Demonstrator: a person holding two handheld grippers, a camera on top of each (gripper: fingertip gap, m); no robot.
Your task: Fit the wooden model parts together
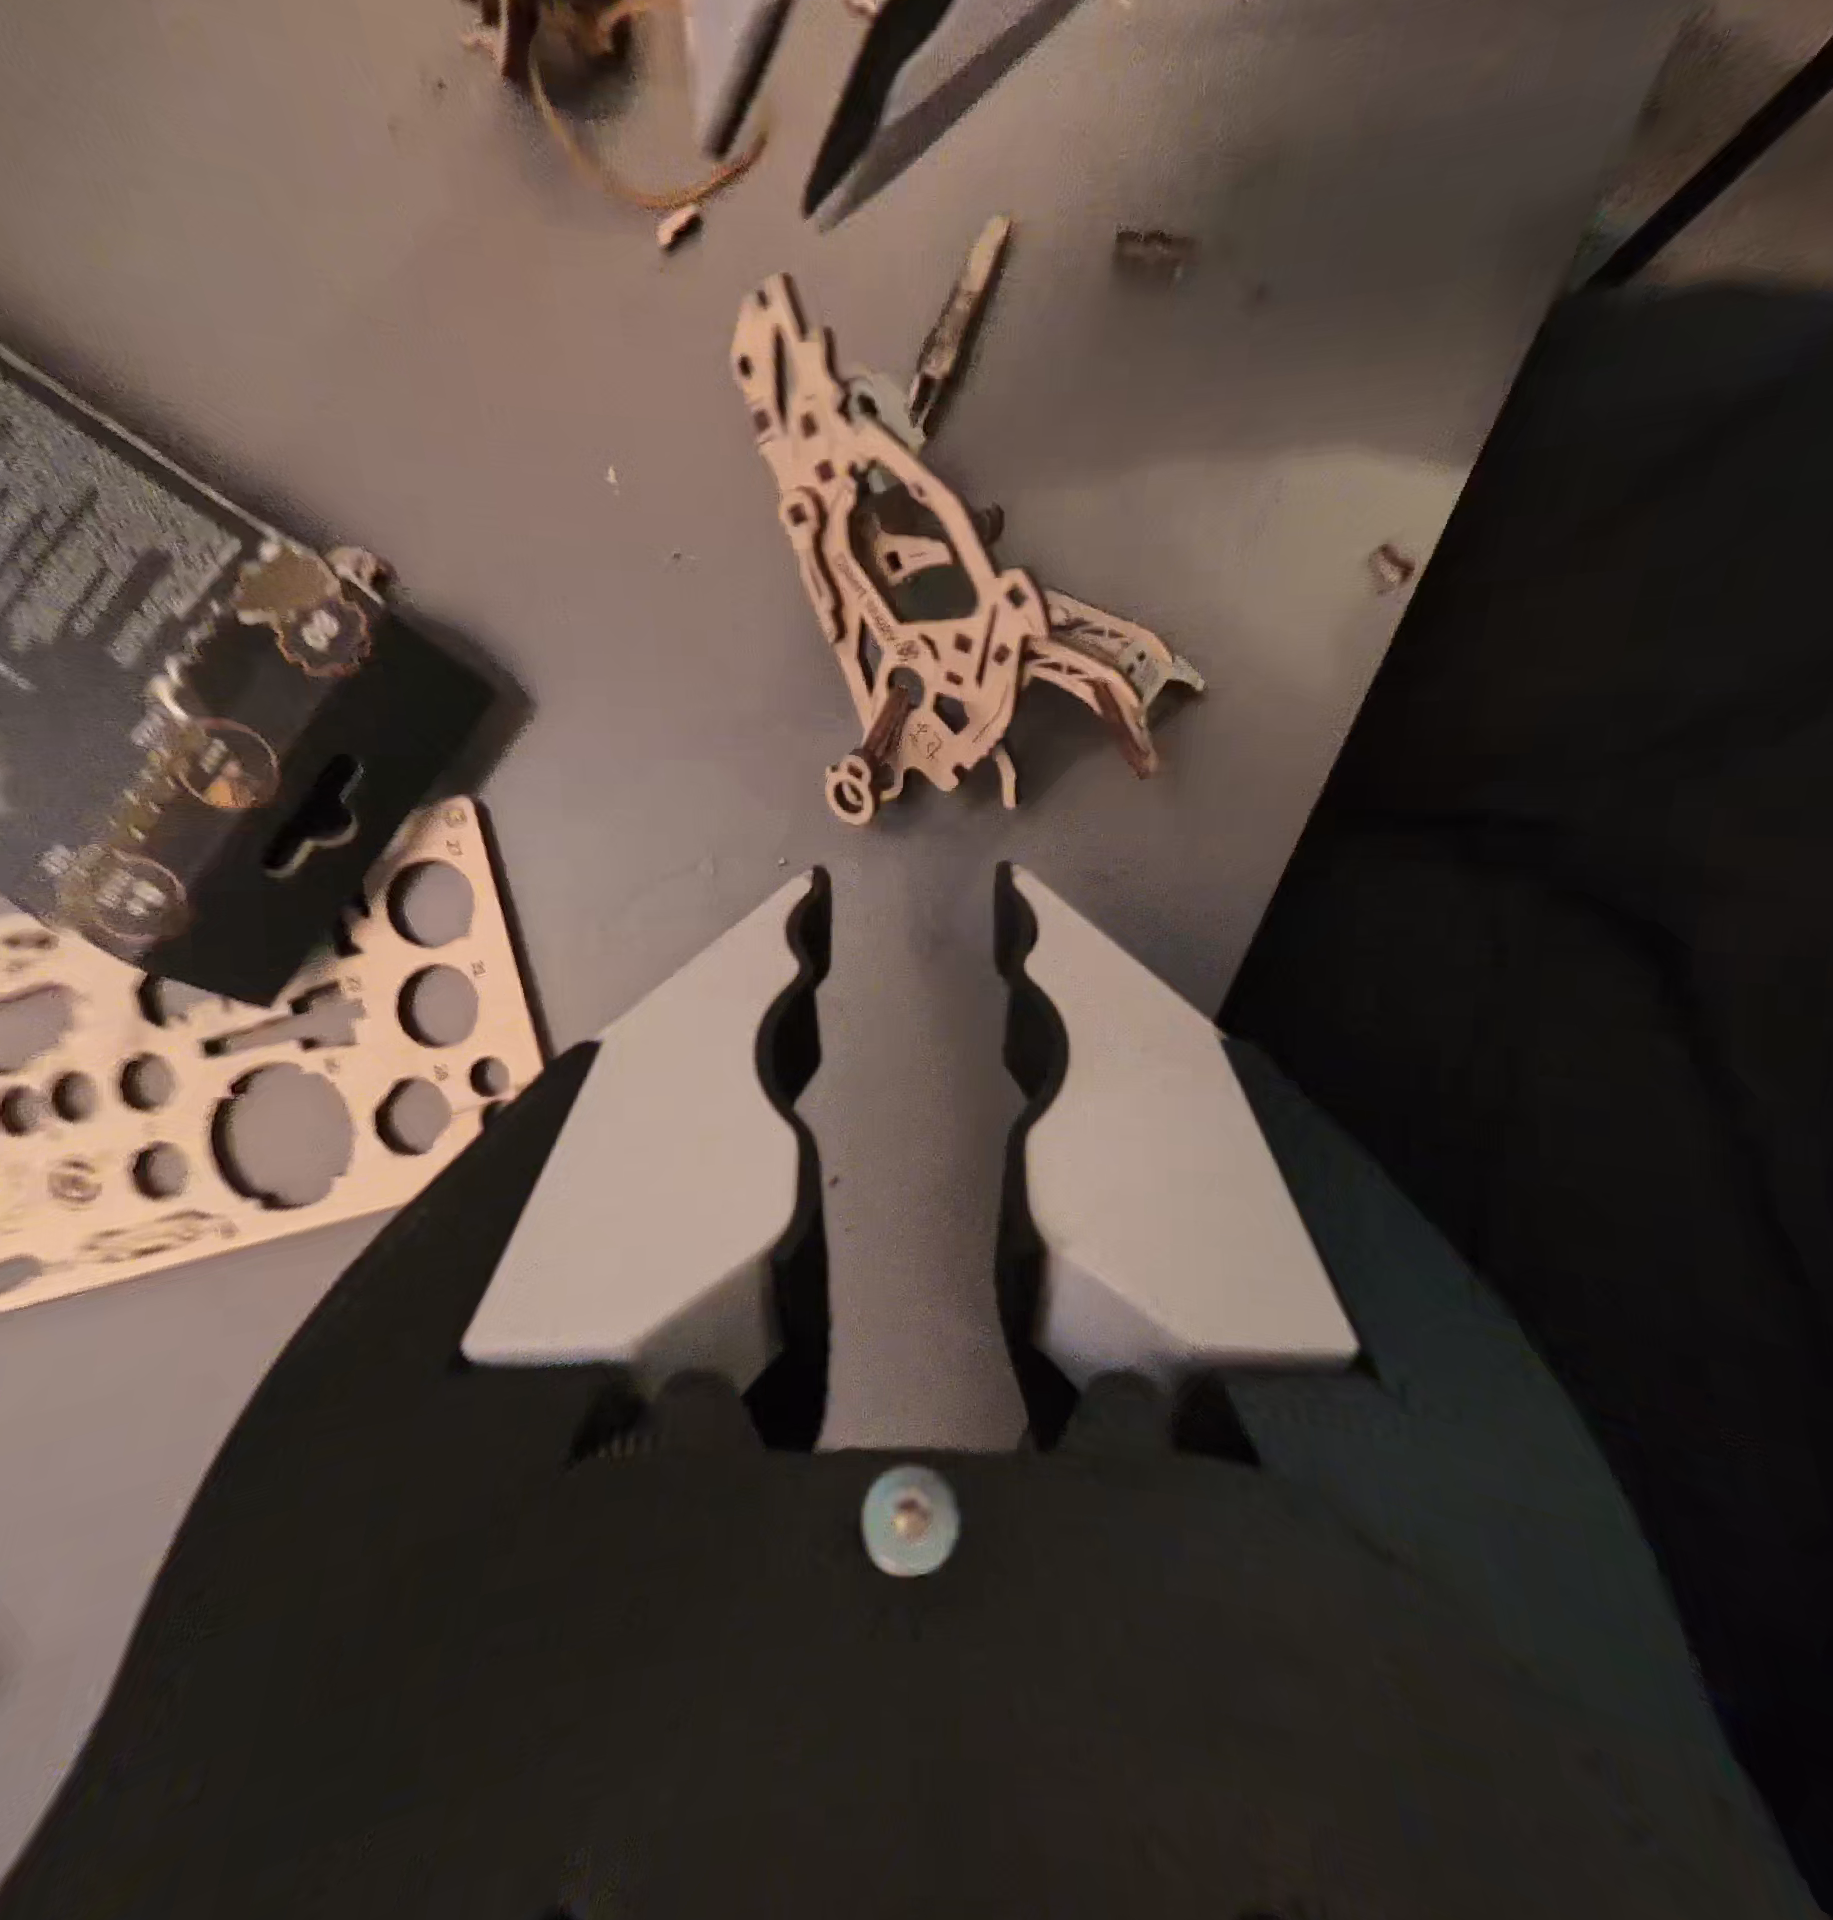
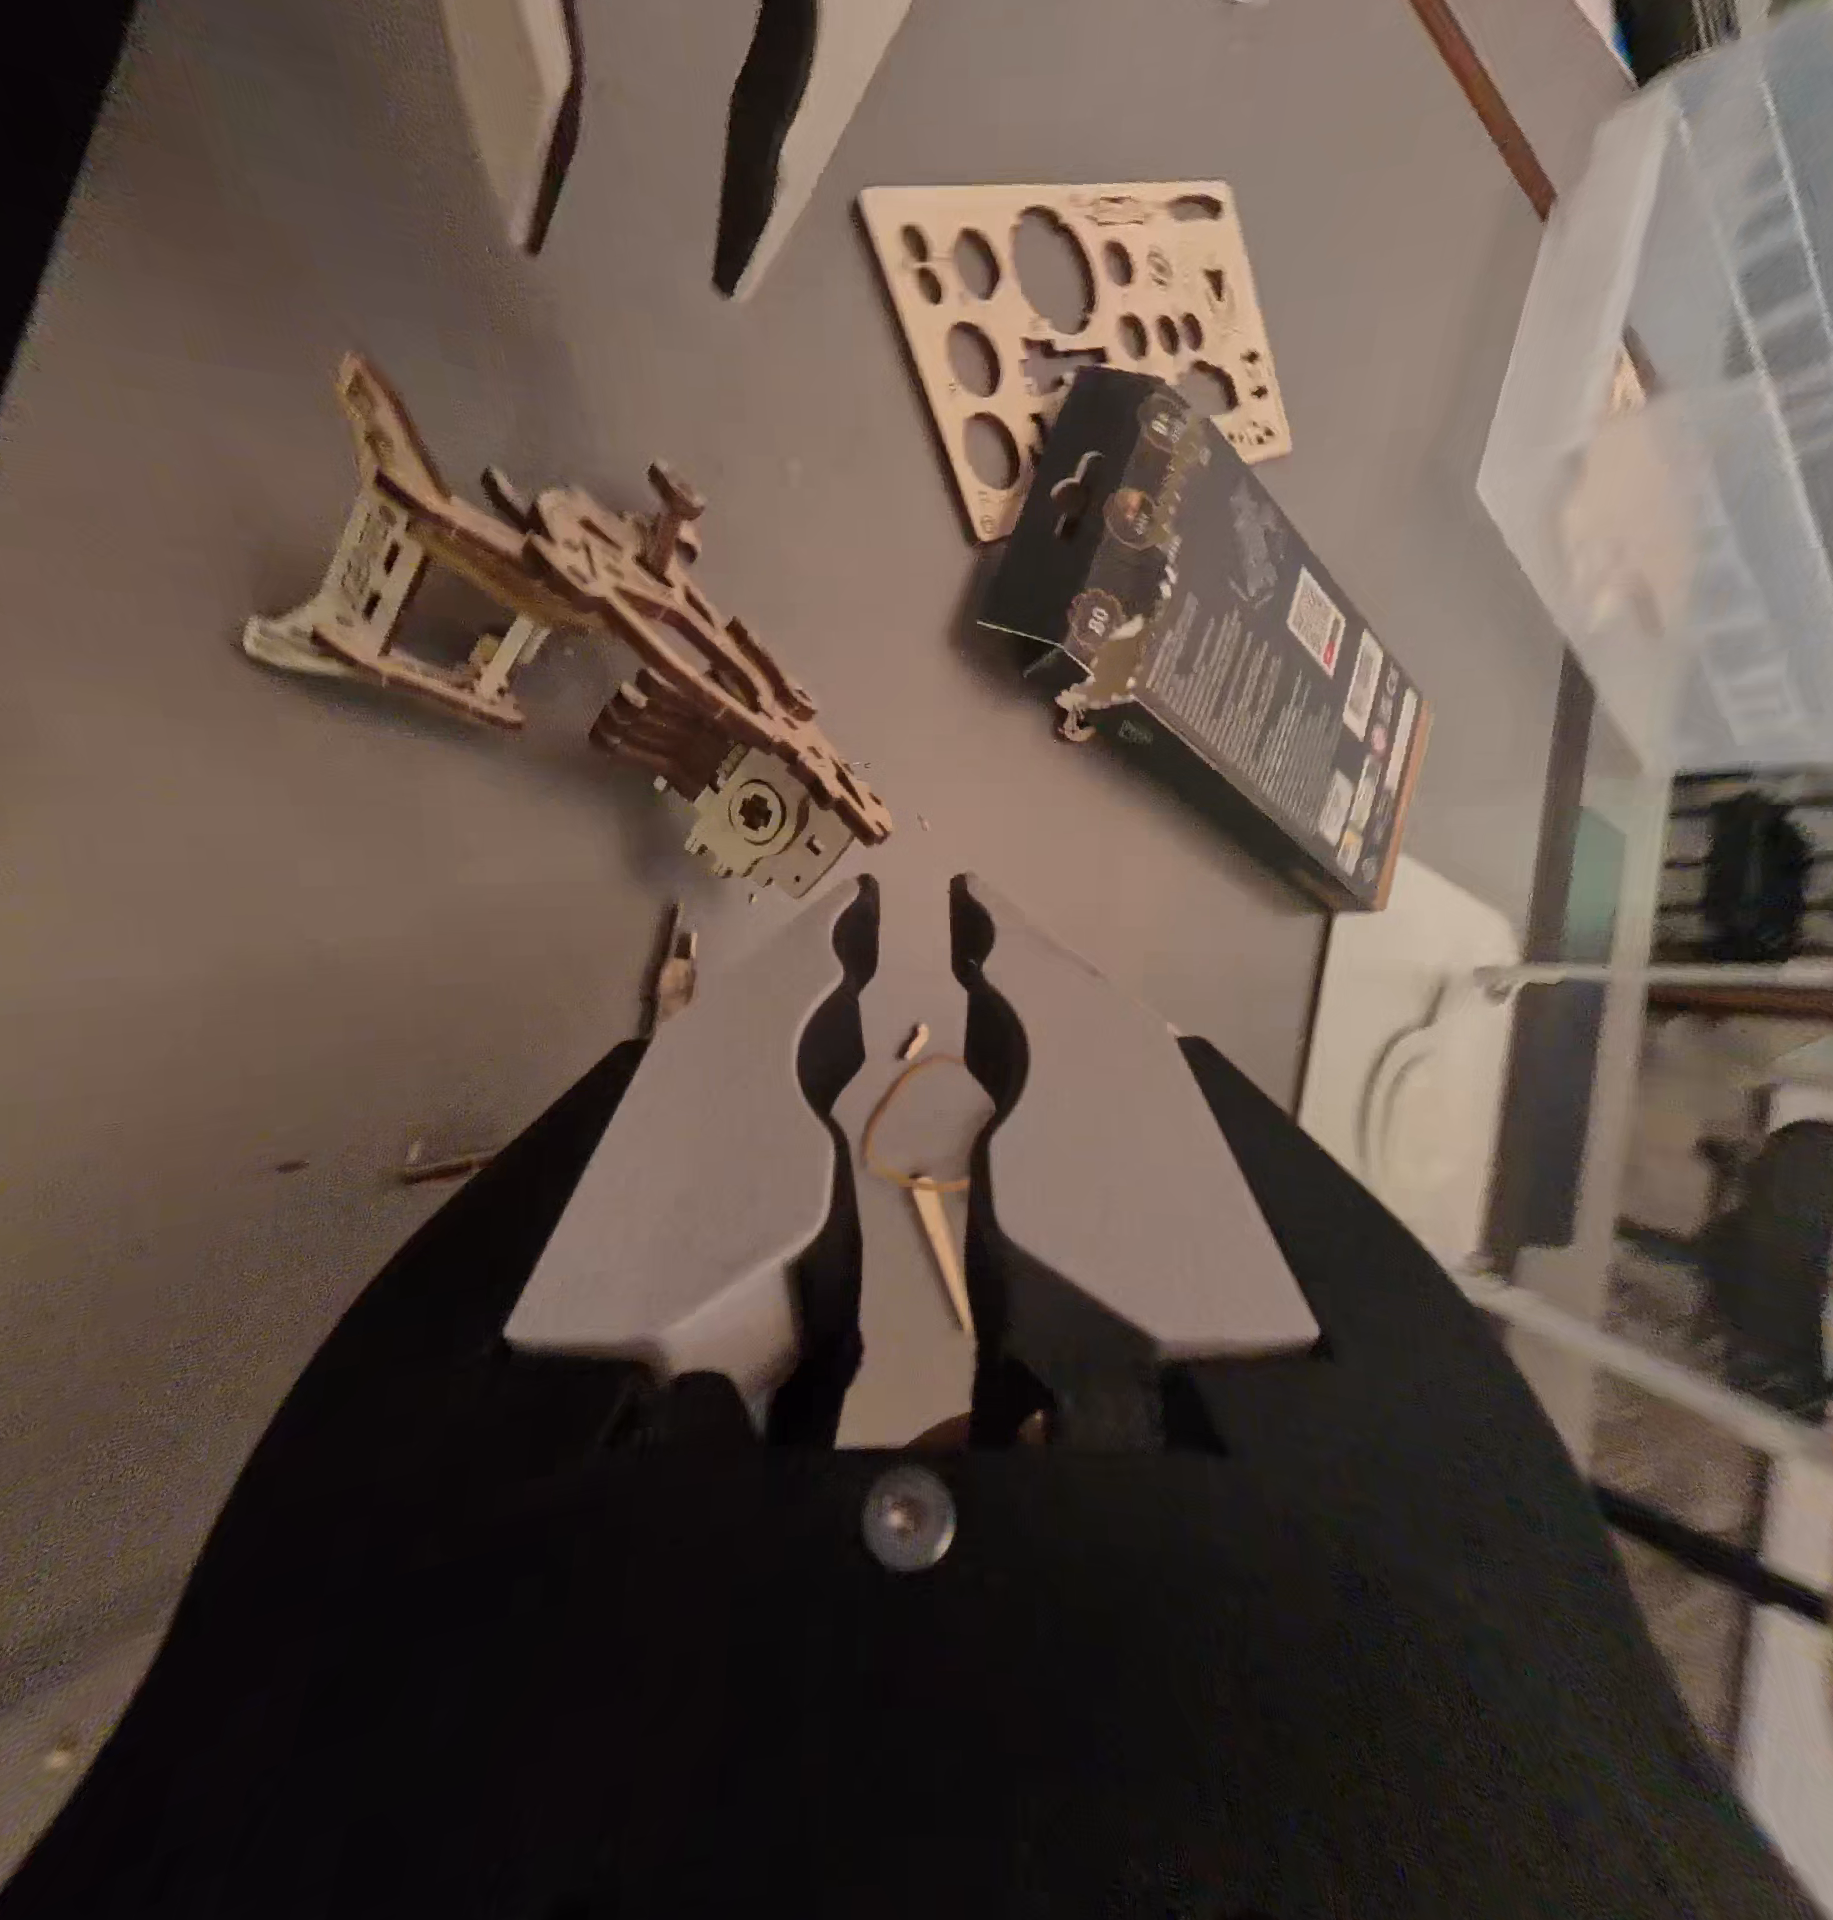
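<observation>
Grey table (image 2: 268,987) underneath, black printed box (image 2: 1203,644) lay near its far edge, overlapping a corner of a punched-out wooden sheet (image 2: 1078,312), rubber band (image 2: 922,1122) lay close by, clear plastic bins (image 2: 1701,416) stood beyond the table.

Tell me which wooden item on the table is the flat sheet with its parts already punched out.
The punched-out wooden sheet, lying flat and full of round holes, partly under the black box. The assembled wooden model is three-dimensional, and lies apart from it.
</observation>
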